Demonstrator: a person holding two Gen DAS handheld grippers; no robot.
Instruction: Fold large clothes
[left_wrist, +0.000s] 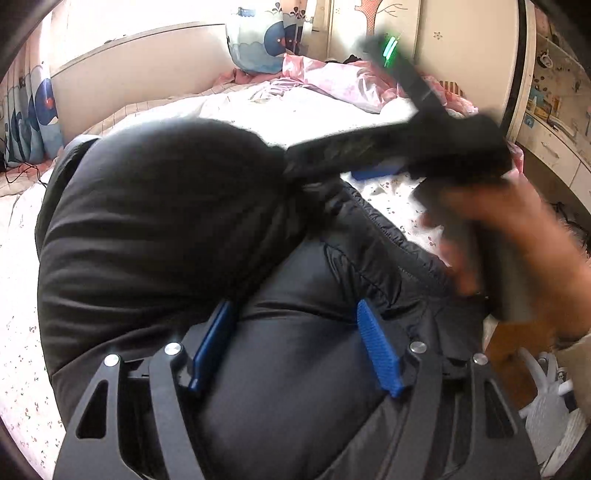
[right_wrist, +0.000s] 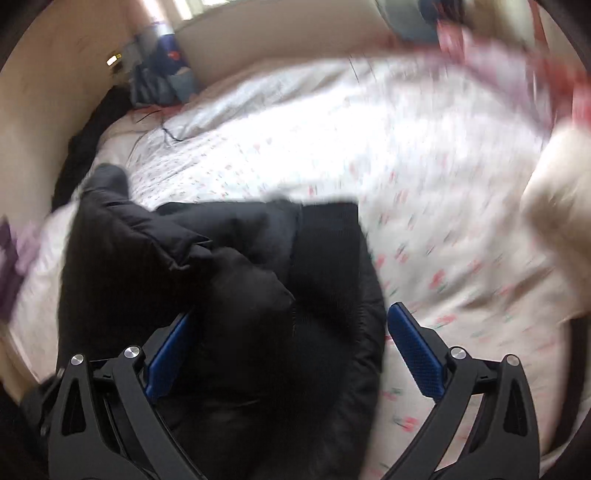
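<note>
A black puffer jacket (left_wrist: 155, 221) lies bunched on the bed's white flowered sheet (left_wrist: 22, 332). In the left wrist view my left gripper (left_wrist: 295, 339) stands open low over it; shiny black fabric fills the gap between the blue pads (left_wrist: 376, 347), and a fold overlaps the left one. In the right wrist view my right gripper (right_wrist: 291, 350) is wide open. The jacket (right_wrist: 240, 258) with its ribbed hem lies between the fingers, and the right pad (right_wrist: 413, 354) hangs over bare sheet (right_wrist: 443, 221). A person's hand (left_wrist: 517, 251) holds that tool, blurred, at the right of the left wrist view.
A pink quilt (left_wrist: 343, 85) and a blue-and-white pillow (left_wrist: 258, 40) lie at the bed's far end. A cupboard (left_wrist: 554, 122) and a white chair base (left_wrist: 546, 387) stand to the right. Dark clothes (right_wrist: 155, 85) are piled by the wall.
</note>
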